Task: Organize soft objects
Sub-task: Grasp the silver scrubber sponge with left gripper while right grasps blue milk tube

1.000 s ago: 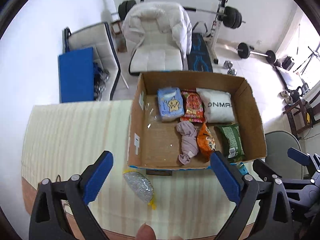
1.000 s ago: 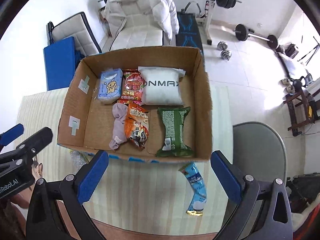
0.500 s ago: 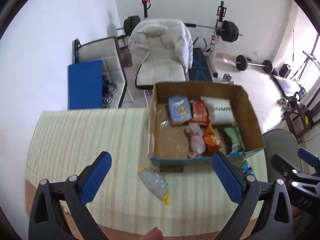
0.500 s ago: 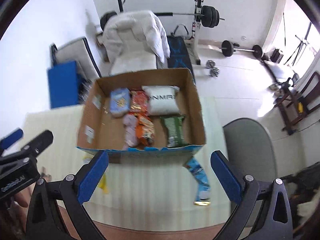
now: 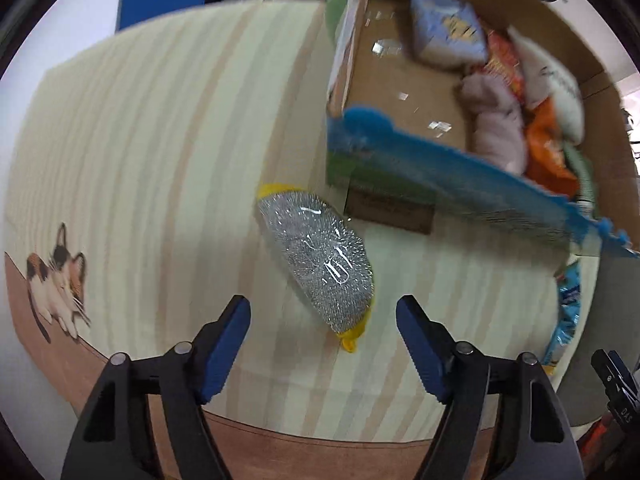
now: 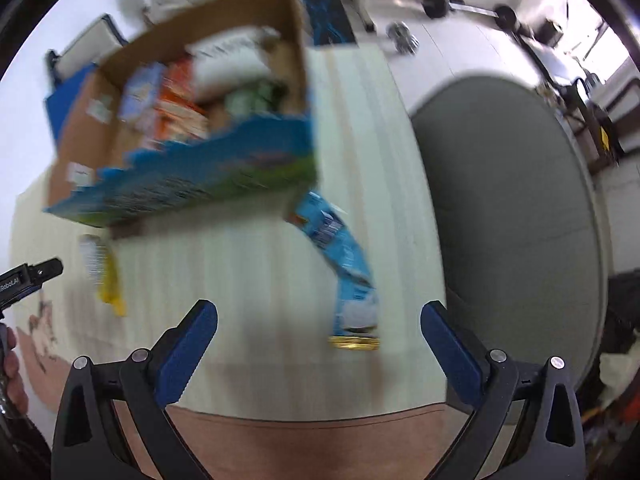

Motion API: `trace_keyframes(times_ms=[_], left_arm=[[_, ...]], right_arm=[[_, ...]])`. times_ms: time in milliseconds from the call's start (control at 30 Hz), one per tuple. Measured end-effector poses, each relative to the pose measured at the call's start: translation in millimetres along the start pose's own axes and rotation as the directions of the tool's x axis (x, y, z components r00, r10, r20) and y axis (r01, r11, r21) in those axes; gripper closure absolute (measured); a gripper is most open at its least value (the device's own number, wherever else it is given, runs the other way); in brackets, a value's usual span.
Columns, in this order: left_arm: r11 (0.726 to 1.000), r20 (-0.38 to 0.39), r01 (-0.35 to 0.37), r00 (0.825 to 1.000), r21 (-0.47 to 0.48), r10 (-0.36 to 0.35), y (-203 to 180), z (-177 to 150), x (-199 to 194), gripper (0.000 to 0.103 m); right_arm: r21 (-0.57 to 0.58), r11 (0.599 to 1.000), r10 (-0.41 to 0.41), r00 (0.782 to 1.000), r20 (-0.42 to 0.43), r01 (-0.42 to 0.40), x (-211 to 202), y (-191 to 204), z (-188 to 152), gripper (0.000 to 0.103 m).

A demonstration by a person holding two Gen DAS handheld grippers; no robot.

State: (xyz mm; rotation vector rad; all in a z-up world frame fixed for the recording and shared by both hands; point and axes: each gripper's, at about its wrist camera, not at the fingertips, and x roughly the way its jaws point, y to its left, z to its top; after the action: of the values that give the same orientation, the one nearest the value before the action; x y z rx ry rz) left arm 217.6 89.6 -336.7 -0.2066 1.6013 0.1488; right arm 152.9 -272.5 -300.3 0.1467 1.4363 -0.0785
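Observation:
A silver mesh scrubber with yellow ends [image 5: 318,262] lies on the striped tablecloth [image 5: 140,152] in front of the cardboard box [image 5: 404,92]. My left gripper [image 5: 323,312] hangs just above its near end; its jaws are closing and the pads stand clear on either side. A blue snack packet [image 6: 344,264] lies beside the box's right corner. My right gripper [image 6: 319,318] is open right over the packet's lower end, touching nothing. In the box lie a blue tissue pack [image 5: 448,28], a pink cloth [image 5: 496,120], an orange bag [image 5: 548,148] and a white pillow pack [image 5: 556,88].
A grey round chair seat [image 6: 508,208] stands right of the table edge. A cat picture [image 5: 58,284] marks the cloth's near left corner. Weights and a barbell [image 6: 460,4] lie on the floor beyond. The other gripper's tip [image 6: 28,276] shows at the left of the right wrist view.
Both grippers have dropped close to the table; the box and items now loom large. The left jaws have narrowed around the scrubber's end. The right gripper has shifted over the blue packet.

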Motion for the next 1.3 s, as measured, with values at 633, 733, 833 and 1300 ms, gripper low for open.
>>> trace_keyframes(times_ms=[633, 733, 833, 1300], left_arm=[[0.999, -0.112, -0.025, 0.993, 0.031, 0.028, -26, -42, 51, 0.063], [0.999, -0.13, -0.012, 0.991, 0.042, 0.017, -30, -67, 53, 0.064], [0.999, -0.145, -0.006, 0.989, 0.039, 0.011, -33, -83, 58, 0.064], [0.972, 0.003, 0.025, 1.0, 0.233, -0.027, -115, -130, -21, 0.064]], right_arm=[[0.054, 0.99, 0.14, 0.96, -0.243, -0.131, 103, -14, 8, 0.068], [0.055, 0.975, 0.221, 0.917, -0.332, -0.216, 108, -5, -10, 0.062], [0.038, 0.974, 0.222, 0.917, -0.332, -0.222, 105, 0, -16, 0.031], [-0.228, 0.973, -0.03, 0.976, -0.214, -0.02, 92, 54, -37, 0.08]])
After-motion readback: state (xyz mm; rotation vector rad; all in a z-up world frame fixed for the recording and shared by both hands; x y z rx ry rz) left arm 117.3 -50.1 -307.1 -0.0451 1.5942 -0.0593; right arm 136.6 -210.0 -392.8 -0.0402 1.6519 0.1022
